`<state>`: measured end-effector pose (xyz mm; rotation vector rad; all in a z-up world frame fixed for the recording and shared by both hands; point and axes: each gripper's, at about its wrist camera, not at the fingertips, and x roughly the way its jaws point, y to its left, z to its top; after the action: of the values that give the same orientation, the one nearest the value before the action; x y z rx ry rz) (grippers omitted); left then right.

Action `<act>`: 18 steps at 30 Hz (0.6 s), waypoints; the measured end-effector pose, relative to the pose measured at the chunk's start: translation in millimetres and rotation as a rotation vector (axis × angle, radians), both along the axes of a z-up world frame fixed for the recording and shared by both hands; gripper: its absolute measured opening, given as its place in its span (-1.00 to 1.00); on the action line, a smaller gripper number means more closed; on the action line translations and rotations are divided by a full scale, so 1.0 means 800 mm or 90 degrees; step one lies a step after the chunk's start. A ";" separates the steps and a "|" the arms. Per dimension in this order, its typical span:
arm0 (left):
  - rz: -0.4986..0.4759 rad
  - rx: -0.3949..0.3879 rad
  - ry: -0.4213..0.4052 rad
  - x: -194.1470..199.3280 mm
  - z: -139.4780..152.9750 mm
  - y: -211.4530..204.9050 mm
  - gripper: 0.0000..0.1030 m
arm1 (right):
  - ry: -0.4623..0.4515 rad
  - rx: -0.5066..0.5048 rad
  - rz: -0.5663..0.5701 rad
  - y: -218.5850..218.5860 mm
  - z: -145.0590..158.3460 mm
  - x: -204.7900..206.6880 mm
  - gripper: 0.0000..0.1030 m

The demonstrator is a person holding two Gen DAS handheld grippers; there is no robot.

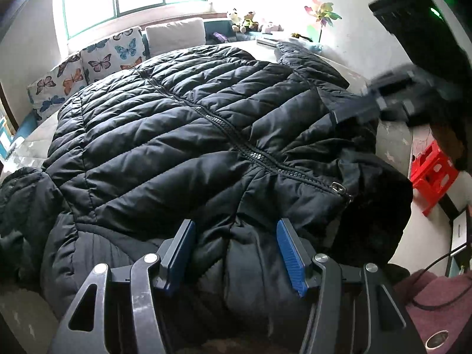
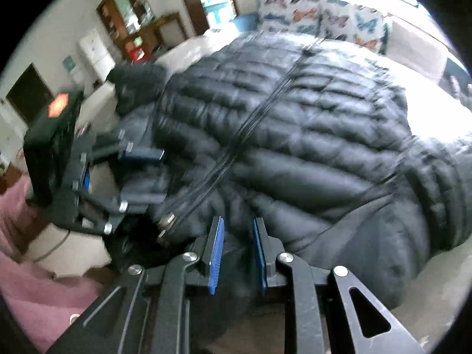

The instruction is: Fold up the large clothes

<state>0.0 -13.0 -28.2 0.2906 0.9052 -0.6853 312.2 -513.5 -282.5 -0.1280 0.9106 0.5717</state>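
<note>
Jaws: left gripper (image 1: 236, 253) released above jacket (image 1: 183, 124); right gripper (image 2: 237, 253) clenched on jacket fabric.

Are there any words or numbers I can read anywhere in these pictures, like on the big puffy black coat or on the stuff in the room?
Readable texts: none.
Black puffer jacket: no label or brand shows.
Its zipper pull: a small mark, too small to read.
White box at the right edge: a dark mark, too small to read.
Wall pictures: too blurred to read.
</note>
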 end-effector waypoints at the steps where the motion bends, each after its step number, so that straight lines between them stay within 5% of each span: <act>1: 0.003 -0.005 0.000 0.000 0.001 0.002 0.18 | -0.006 0.002 -0.022 -0.008 0.001 0.008 -0.54; 5: 0.016 -0.019 0.005 -0.004 0.011 0.017 0.18 | 0.056 -0.007 -0.076 -0.032 -0.042 0.034 -0.32; 9: 0.060 -0.052 0.022 0.000 0.035 0.051 0.19 | 0.022 -0.015 -0.085 -0.021 -0.032 0.030 -0.33; 12: 0.163 -0.091 0.010 0.015 0.060 0.107 0.26 | -0.013 -0.016 -0.054 -0.006 -0.018 0.020 -0.33; 18: 0.387 -0.170 -0.001 0.061 0.087 0.241 0.31 | 0.023 0.008 0.025 0.038 -0.036 0.021 -0.31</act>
<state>48.4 179.6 41.2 -0.2204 0.8310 -0.2332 329.1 -483.0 -311.2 -0.1247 0.9410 0.6173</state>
